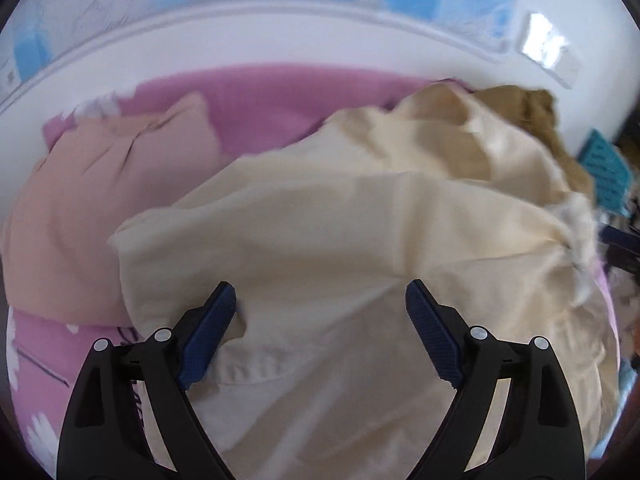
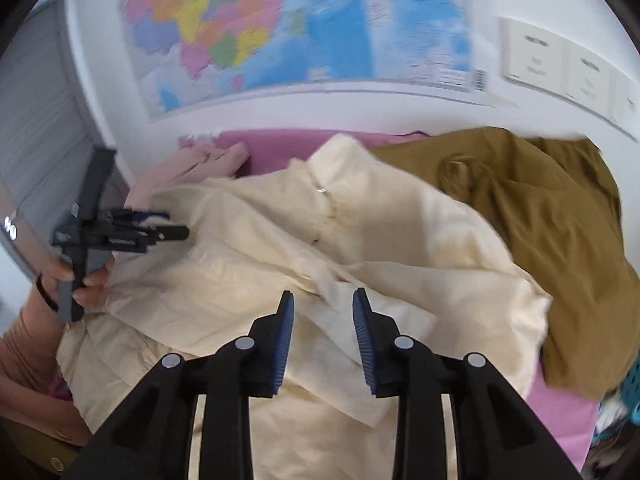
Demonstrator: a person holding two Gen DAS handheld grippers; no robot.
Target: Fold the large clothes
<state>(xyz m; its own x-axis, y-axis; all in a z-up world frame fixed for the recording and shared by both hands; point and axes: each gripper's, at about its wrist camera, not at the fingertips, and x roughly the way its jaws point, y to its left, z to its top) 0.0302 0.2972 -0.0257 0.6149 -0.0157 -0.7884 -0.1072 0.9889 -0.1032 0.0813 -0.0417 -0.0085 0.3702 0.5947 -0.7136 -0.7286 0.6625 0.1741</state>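
Note:
A large cream garment (image 1: 340, 232) lies rumpled across a pink sheet (image 1: 256, 100). My left gripper (image 1: 320, 292) hovers over its near part, jaws spread wide, and only its left pad (image 1: 212, 332) sits at a fold edge. In the right wrist view the same cream garment (image 2: 280, 240) fills the middle. My right gripper (image 2: 324, 296) stands just above it, jaws partly apart, with no cloth pinched between the pads. The left gripper (image 2: 176, 232) shows at the garment's left edge, held by a hand (image 2: 90, 280).
A brown garment (image 2: 552, 232) lies bunched at the right, partly under the cream one. A peach garment (image 1: 80, 184) lies at the left. A wall map (image 2: 304, 28) and wall sockets (image 2: 560, 64) are behind the bed. A teal basket (image 2: 628, 392) sits at the far right.

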